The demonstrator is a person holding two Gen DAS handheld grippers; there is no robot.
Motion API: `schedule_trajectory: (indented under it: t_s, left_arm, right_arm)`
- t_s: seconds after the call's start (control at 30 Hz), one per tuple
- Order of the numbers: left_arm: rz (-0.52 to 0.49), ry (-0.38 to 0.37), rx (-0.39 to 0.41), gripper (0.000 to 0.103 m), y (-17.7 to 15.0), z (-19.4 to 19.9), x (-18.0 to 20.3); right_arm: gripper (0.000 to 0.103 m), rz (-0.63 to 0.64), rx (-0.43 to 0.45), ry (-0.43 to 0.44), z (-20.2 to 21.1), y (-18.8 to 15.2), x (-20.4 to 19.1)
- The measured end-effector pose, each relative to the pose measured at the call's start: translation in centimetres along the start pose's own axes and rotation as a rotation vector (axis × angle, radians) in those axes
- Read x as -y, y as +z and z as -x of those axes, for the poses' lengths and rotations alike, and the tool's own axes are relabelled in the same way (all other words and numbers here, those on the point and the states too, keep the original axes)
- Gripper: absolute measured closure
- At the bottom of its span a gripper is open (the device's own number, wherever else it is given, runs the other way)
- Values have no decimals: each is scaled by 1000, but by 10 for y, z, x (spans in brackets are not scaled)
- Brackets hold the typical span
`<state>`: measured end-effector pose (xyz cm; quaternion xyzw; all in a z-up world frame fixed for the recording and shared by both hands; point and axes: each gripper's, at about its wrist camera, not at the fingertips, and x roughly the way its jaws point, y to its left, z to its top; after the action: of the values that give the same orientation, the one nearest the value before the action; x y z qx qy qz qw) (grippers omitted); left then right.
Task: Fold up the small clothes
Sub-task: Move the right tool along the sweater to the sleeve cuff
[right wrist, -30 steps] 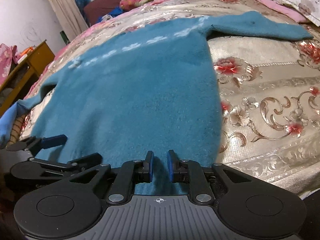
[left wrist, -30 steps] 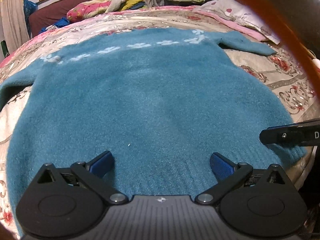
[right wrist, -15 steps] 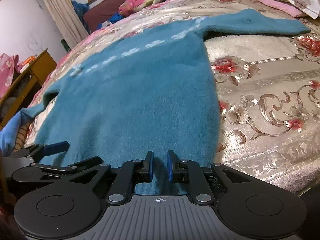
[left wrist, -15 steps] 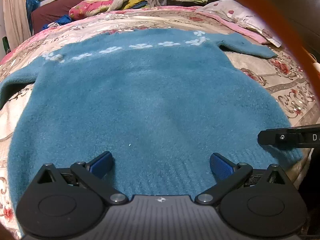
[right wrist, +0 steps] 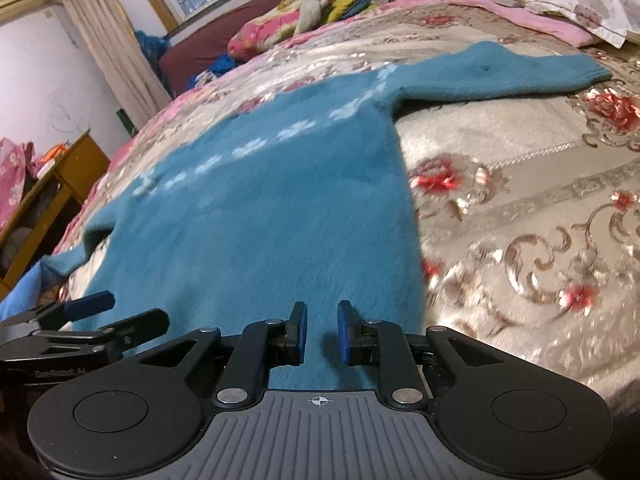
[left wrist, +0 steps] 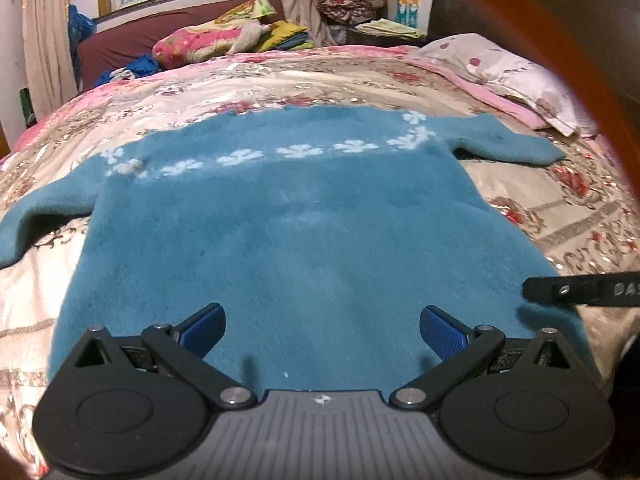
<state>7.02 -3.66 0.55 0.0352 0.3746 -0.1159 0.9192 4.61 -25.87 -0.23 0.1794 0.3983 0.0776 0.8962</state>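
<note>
A teal fuzzy sweater (left wrist: 304, 236) with a row of white flowers lies flat on the bed, both sleeves spread out; it also shows in the right wrist view (right wrist: 272, 216). My left gripper (left wrist: 322, 328) is open wide above the sweater's near hem, fingers apart and empty. My right gripper (right wrist: 322, 330) hovers over the hem near the sweater's right corner, jaws a narrow gap apart with nothing between them. The right gripper's side (left wrist: 580, 290) shows at the left wrist view's right edge. The left gripper (right wrist: 88, 320) shows at the right wrist view's left.
The floral bedspread (right wrist: 520, 208) covers the bed. Pillows (left wrist: 504, 68) lie at the far right. A dark red sofa (left wrist: 160, 36) with bedding stands behind, under a window. A wooden cabinet (right wrist: 52, 196) stands left of the bed.
Both grippers have drawn back and risen from the sweater, so more of the bed and room shows. Jaw openings look unchanged.
</note>
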Motion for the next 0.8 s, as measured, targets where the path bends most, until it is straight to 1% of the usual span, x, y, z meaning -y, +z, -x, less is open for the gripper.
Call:
schedule_trajectory:
  t_s: [0.17, 0.27, 0.3, 0.33, 0.63, 0.8]
  left_arm:
    - [34, -4, 5, 0, 12, -12, -1]
    - [25, -15, 9, 0, 19, -20, 4]
    - [16, -19, 9, 0, 21, -23, 6]
    - [7, -21, 10, 0, 23, -26, 8]
    - [-35, -65, 20, 0, 47, -54, 34]
    - [-59, -77, 42, 0, 64, -72, 54]
  right_arm:
    - [83, -48, 26, -7, -7, 21, 13]
    - [83, -73, 61, -21, -11, 35, 20]
    - [79, -89, 73, -29, -13, 39, 24]
    - [77, -111, 84, -36, -15, 44, 28]
    - [76, -322, 183, -103, -27, 85, 96]
    - [76, -422, 199, -126, -43, 104, 135]
